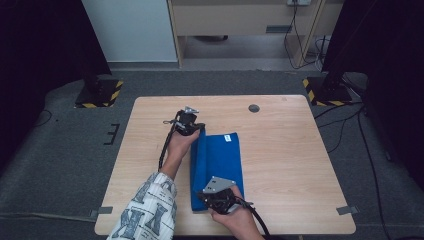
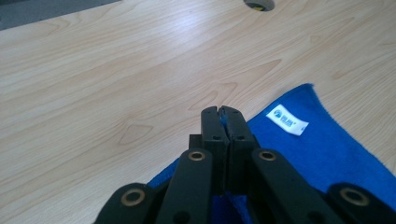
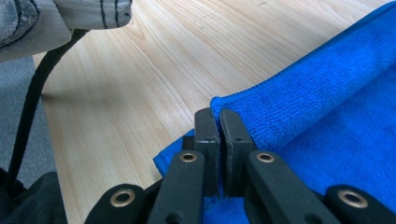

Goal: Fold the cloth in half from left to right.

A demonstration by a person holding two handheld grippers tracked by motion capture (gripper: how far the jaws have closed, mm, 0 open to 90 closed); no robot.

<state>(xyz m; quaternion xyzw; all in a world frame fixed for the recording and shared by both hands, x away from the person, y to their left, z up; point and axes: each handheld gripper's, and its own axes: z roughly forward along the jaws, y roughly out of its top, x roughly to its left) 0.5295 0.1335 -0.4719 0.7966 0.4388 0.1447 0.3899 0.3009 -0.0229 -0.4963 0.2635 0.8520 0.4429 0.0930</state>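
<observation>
While the blue towel (image 1: 220, 167) lies on the near middle of the wooden table (image 1: 280, 150), its long left edge is raised off the surface into a fold, pinched at both ends. At the far end of that edge the left gripper (image 1: 196, 129) has its two black jaws pressed together on the cloth; in the left gripper view a sliver of blue shows between the closed tips (image 2: 224, 116), and the towel spreads away to the right behind them. A small white label (image 2: 287, 120) with a blue mark sits on the towel near its far corner, just beside those jaws. At the near end the right gripper (image 1: 212, 196) is likewise clamped on the towel's edge, and the right gripper view shows the rolled hem of blue cloth rising from between its closed jaws (image 3: 219, 126) and running off to the upper right. A patterned sleeve (image 1: 150, 210) covers the left forearm, which reaches in from the bottom of the high view. A black cable (image 1: 167, 145) trails from the left gripper along that arm. Farther off on the table, well apart from the towel, is a round grey cable port (image 1: 254, 108) near the far edge. Grey carpet (image 1: 65, 150) surrounds the table.
</observation>
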